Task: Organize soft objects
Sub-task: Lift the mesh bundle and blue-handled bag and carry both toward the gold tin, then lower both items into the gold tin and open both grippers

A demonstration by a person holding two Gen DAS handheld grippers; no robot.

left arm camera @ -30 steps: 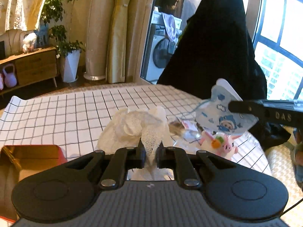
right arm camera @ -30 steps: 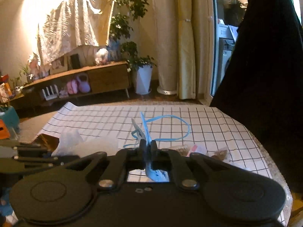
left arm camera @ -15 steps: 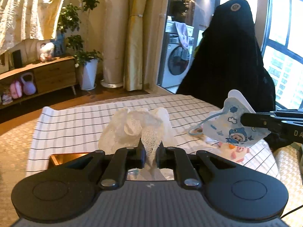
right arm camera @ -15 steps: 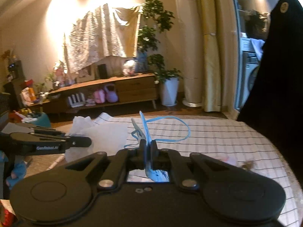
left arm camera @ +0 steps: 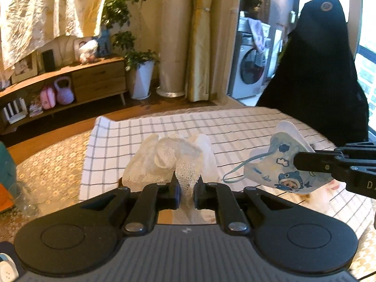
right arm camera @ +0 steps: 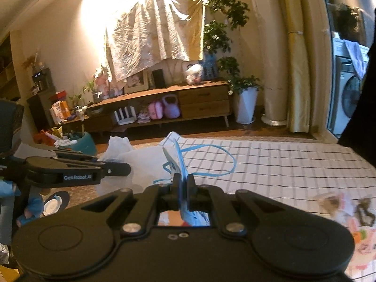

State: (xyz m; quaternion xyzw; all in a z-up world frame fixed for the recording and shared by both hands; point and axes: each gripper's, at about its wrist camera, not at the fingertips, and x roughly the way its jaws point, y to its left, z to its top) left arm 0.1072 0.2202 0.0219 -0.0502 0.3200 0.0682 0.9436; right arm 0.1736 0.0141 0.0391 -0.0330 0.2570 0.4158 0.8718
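White gauze cloth [left arm camera: 178,162] stands upright, clamped in the left gripper [left arm camera: 186,188], while the right gripper [right arm camera: 183,185] pinches an edge-on child's face mask [right arm camera: 175,157].

Left gripper [right arm camera: 117,169] side: white lettering is reading "GenRobot.AI" along its black arm, seen from the right wrist view.
Right gripper [left arm camera: 296,164] side: white letters "D A" are showing at the frame's right edge, the rest running out of view.
Face mask [left arm camera: 279,164]: cartoon print is showing, no readable words.
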